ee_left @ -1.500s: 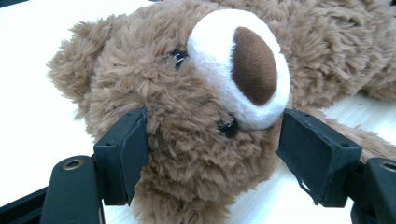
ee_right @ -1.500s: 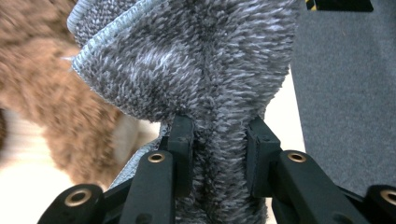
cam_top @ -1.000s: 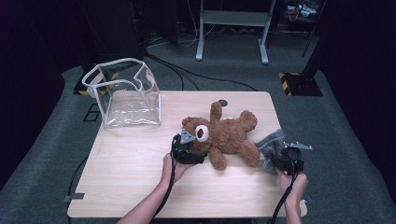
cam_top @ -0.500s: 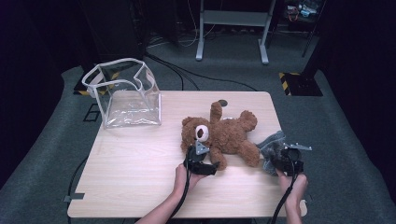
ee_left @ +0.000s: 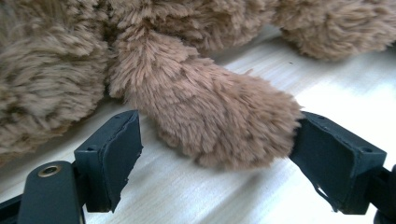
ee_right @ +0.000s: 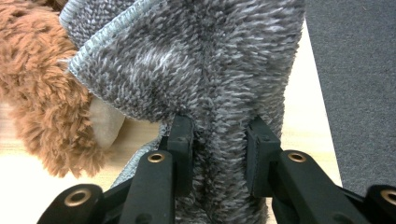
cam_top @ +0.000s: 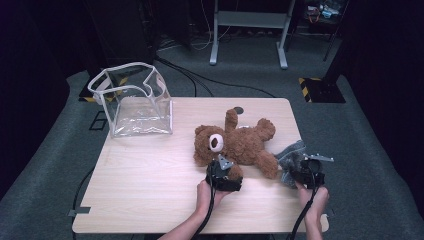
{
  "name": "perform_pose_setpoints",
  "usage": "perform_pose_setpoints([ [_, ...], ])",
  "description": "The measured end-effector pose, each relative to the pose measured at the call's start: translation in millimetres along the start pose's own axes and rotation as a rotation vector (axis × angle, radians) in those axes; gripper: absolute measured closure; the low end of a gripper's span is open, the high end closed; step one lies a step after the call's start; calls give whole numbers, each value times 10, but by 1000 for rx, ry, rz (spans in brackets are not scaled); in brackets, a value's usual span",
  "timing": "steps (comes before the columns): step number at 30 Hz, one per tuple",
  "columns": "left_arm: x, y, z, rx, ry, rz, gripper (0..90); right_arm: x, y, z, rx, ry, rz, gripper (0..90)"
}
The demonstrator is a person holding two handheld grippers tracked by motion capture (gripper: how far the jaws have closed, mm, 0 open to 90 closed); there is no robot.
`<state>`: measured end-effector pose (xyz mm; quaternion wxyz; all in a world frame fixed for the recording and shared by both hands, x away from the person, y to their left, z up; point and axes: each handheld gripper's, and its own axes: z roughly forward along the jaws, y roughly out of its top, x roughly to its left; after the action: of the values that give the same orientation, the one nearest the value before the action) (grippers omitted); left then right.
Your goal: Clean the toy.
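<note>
— Two grippers, one change: in the high view the left gripper [cam_top: 224,173] has slid from the fluffy brown teddy bear's [cam_top: 235,142] head toward its near arm.

— Left gripper view?

— Jaws gaping, straddling that arm [ee_left: 210,121], right pad brushing fur, nothing clamped: a grab looks imminent.

— Right gripper view?

— Right gripper [ee_right: 219,154], unmoved, pinches the grey fuzzy cloth [ee_right: 205,60] beside the bear's leg at the wooden table's [cam_top: 150,170] edge.

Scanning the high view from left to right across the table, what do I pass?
Clear bag → teddy bear's head with the left gripper just below it → bear's lower leg → grey cloth → right gripper.
</note>
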<state>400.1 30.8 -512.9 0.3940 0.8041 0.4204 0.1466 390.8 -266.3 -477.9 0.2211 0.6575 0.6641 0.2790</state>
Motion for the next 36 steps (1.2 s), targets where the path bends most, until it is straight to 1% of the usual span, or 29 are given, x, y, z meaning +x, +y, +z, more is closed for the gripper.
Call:
perform_pose_setpoints([
  [1, -7, 7, 16, 5, 3, 1, 166, 0, 0, 1, 0, 1, -1, 683],
  [2, -18, 14, 33, 15, 8, 13, 167, 0, -1, 3, 0, 1, -1, 683],
  [3, -37, 16, 54, 8, 14, 3, 171, 0, -1, 5, -1, 1, -1, 683],
  [4, -42, 20, 63, 16, 17, 13, 180, 4, -1, 6, -2, 4, 5, 683],
  [5, -52, 21, 74, 16, 28, 16, 195, 2, -2, 7, -2, 4, 5, 683],
  [7, -51, 13, 90, 11, 32, 11, 227, 2, -4, 5, -1, 4, 6, 683],
  [8, -50, 8, 98, 1, 34, -3, 256, 3, -7, 3, -1, 6, 13, 683],
  [9, -31, 6, 90, 6, 27, 4, 296, 1, -7, 1, 0, 7, 12, 683],
  [10, -29, 2, 96, -5, 16, -14, 325, 2, -7, -3, 0, 6, 15, 683],
  [11, -16, 1, 91, 0, 12, -9, 353, -12, -7, -3, 1, 5, 2, 683],
  [12, -9, 2, 91, -7, 7, -20, 389, -17, -8, -4, 2, 6, -2, 683],
  [15, 25, 8, 84, -11, -3, -18, 470, -12, -6, -1, 0, 8, 7, 683],
  [16, 35, 9, 83, -15, -6, -23, 513, -17, -7, -4, 2, 6, -2, 683],
  [17, 53, 10, 74, -15, -8, -18, 544, -15, -7, -3, 2, 7, 0, 683],
  [18, 56, 10, 76, -20, -13, -25, 574, -14, -8, -1, 3, 7, 0, 683],
  [20, 84, 15, 62, -20, -19, -15, 621, -11, -8, 3, -2, 10, 5, 683],
  [21, 88, 16, 60, -21, -23, -22, 641, -10, -6, 3, 0, 8, 6, 683],
  [22, 102, 19, 52, -24, -32, -19, 661, -10, -6, 2, -1, 7, 8, 683],
  [23, 116, 19, 44, -26, -35, -11, 680, -13, -5, 2, -2, 8, 10, 683],
  [24, 123, 20, 38, -28, -38, -18, 695, -14, -5, 1, -3, 8, 9, 684],
  [26, 152, 26, 16, -30, -44, -2, 714, -11, -9, -3, -4, 9, 14, 684],
  [27, 162, 31, 8, -38, -49, -7, 720, -14, -10, -3, -5, 8, 10, 684],
  [28, 176, 40, -8, -39, -46, 0, 724, -15, -11, -3, -6, 9, 14, 684],
  [29, 183, 47, -15, -45, -53, -6, 727, -15, -11, -3, -6, 11, 16, 684],
  [33, 227, 125, -83, -65, -53, 9, 732, -9, -10, 6, -8, 13, 7, 684],
  [34, 242, 150, -99, -69, -55, 10, 733, 8, -8, 5, -5, 14, 24, 684],
  [35, 255, 173, -113, -76, -55, 11, 735, 4, -7, 11, -9, 16, 13, 683],
  [36, 255, 173, -113, -76, -55, 11, 737, 7, -7, 12, -10, 16, 13, 683],
])
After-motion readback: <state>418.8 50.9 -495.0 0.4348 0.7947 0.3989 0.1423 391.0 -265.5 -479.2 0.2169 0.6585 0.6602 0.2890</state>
